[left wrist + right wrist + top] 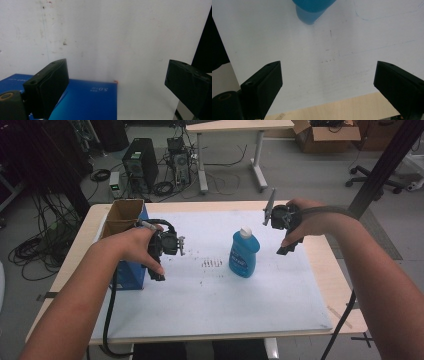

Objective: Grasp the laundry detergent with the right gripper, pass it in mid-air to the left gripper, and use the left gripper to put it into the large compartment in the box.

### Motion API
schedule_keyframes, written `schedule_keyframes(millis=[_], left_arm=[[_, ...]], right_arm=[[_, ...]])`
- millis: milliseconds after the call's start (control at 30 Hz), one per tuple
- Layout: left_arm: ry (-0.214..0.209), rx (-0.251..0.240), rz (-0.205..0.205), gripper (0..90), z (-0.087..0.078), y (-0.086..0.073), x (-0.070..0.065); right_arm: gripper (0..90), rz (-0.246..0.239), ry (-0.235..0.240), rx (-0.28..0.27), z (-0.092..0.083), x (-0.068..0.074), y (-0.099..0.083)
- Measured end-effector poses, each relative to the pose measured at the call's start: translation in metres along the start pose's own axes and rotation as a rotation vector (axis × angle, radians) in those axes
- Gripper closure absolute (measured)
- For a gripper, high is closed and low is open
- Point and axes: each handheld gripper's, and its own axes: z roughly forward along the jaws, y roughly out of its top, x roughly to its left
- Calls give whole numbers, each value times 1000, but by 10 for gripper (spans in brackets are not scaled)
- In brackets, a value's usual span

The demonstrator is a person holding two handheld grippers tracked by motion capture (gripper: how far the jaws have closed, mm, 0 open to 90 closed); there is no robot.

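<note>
On the white mat (210,295) that covers the wooden counter (340,285), a blue bottle (244,255) with a white cap stands upright near the middle, with a patch of small dark marks (211,263) just to its left. To the right of the bottle and apart from it, the right gripper (286,232) hangs above the mat with its fingers (263,87) spread wide and nothing between them; its own view looks down on bare mat, the counter's edge and the bottom of the bottle (310,8) at the top. To the left, the left gripper (159,257) hovers beside a blue box (131,274), its fingers (50,87) also wide apart and empty, with the box (87,100) lying below them in its own view. An open cardboard carton (122,215) stands at the counter's far left corner, just behind the blue box. Nothing lies between either gripper and the bottle. Beyond the counter, a computer tower (140,162), tangled cables (170,185) and another desk (235,127) sit on the floor.
</note>
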Motion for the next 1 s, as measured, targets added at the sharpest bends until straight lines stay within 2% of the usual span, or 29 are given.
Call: schedule_keyframes(millis=[100,433,700,1000], left_arm=[[-4,1,4,57,-1,2,0],[0,16,-1,62,1,4,-2],[2,15,13,61,2,6,-2],[4,10,13,60,2,4,-4]], right_arm=[[85,5,0,-17,-1,0,-2],[84,2,0,-17,2,2,-5],[83,14,16,-9,11,10,-9],[79,6,14,-23,12,16,-8]])
